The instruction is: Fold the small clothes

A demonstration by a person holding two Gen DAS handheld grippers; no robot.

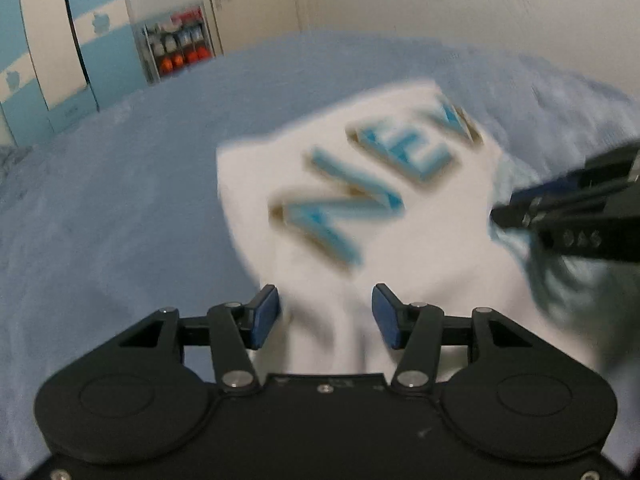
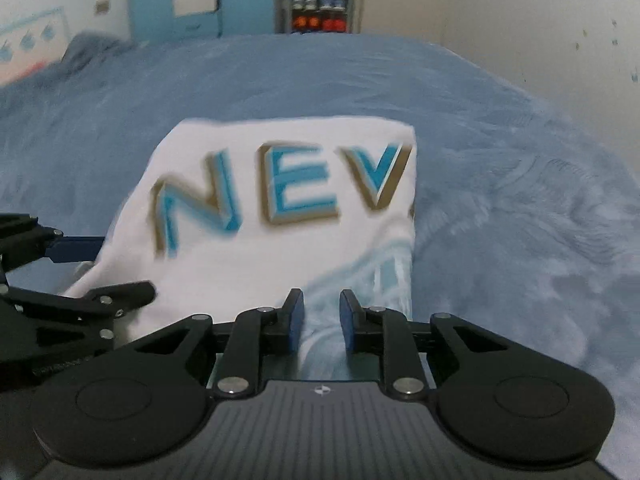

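A white T-shirt (image 2: 280,248) with blue letters "NEV" lies partly folded on the blue blanket (image 2: 500,200); it is motion-blurred in both views. My right gripper (image 2: 322,320) is shut on the shirt's pale blue near edge, which is bunched between its pads. From the left wrist camera, the right gripper (image 1: 498,216) pinches that pale blue cloth at the shirt's (image 1: 320,248) right side. My left gripper (image 1: 325,316) stands open at the near left corner, its blue pads wide apart with white cloth between them. The left gripper (image 2: 100,272) also shows from the right wrist camera, at the shirt's left edge.
The fuzzy blue blanket (image 1: 120,200) covers the whole bed around the shirt. A shelf rack (image 2: 320,4) with shoes and orange items stands beyond the far end. Blue and white wardrobe doors (image 1: 48,60) and a pale wall (image 2: 520,20) border the bed.
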